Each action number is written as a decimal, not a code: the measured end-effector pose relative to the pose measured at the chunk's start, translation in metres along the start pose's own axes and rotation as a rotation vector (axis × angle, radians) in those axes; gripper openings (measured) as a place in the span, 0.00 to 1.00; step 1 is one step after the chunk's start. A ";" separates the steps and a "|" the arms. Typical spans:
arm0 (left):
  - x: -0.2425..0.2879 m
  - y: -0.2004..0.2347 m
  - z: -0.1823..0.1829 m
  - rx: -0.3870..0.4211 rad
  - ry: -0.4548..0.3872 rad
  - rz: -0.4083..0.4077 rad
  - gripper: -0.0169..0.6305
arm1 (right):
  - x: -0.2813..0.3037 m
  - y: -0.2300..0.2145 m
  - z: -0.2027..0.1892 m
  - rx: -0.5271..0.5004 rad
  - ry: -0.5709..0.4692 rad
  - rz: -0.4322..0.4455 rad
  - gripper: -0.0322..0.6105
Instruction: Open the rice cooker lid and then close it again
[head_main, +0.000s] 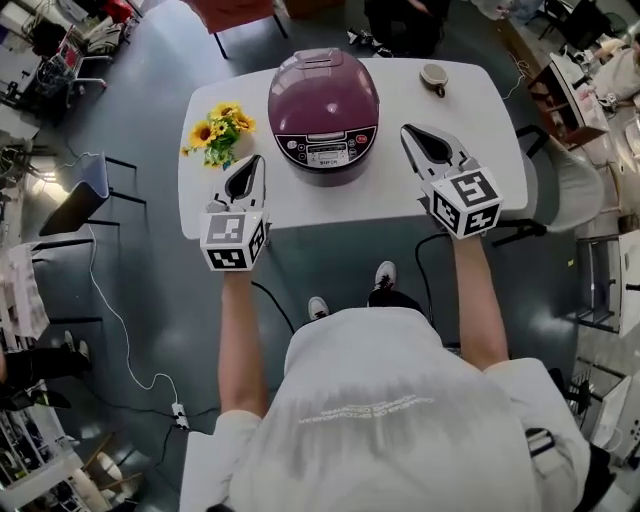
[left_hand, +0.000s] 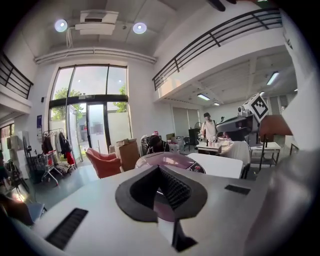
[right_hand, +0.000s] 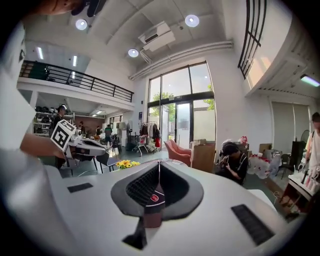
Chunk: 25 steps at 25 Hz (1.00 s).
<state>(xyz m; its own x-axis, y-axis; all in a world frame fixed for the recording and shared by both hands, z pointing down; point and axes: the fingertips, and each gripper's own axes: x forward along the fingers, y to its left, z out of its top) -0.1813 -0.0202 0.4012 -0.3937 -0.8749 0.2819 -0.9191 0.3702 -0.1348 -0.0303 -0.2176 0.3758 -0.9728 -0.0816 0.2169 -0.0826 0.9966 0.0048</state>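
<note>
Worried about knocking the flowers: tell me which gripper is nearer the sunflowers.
Left. The left gripper is just beside the sunflowers; the right gripper is on the far side of the rice cooker.

You are in a big open work hall, like a lab or a studio. Tall windows (left_hand: 90, 105) fill the left of the left gripper view, and a balcony rail (left_hand: 215, 37) runs across its upper right. Round lights (right_hand: 191, 20) sit high on the ceiling. A desk (left_hand: 265, 147) stands at the right. In the head view, a plug strip (head_main: 180, 413) lies on the gray floor (head_main: 150, 100) at the lower left, and a chair (head_main: 85, 195) stands above it.
</note>
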 end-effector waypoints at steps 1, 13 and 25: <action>-0.006 0.005 0.003 0.013 -0.012 -0.009 0.05 | -0.004 0.009 0.005 -0.013 -0.010 -0.012 0.09; -0.048 0.013 0.055 0.113 -0.152 -0.095 0.05 | -0.057 0.061 0.040 -0.109 -0.031 -0.180 0.09; -0.074 -0.014 0.095 0.205 -0.223 -0.014 0.05 | -0.087 0.056 0.067 -0.192 -0.089 -0.163 0.09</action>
<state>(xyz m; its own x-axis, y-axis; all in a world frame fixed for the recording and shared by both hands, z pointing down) -0.1373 0.0098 0.2916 -0.3476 -0.9348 0.0731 -0.8936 0.3067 -0.3278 0.0356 -0.1555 0.2914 -0.9659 -0.2337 0.1113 -0.2054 0.9536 0.2200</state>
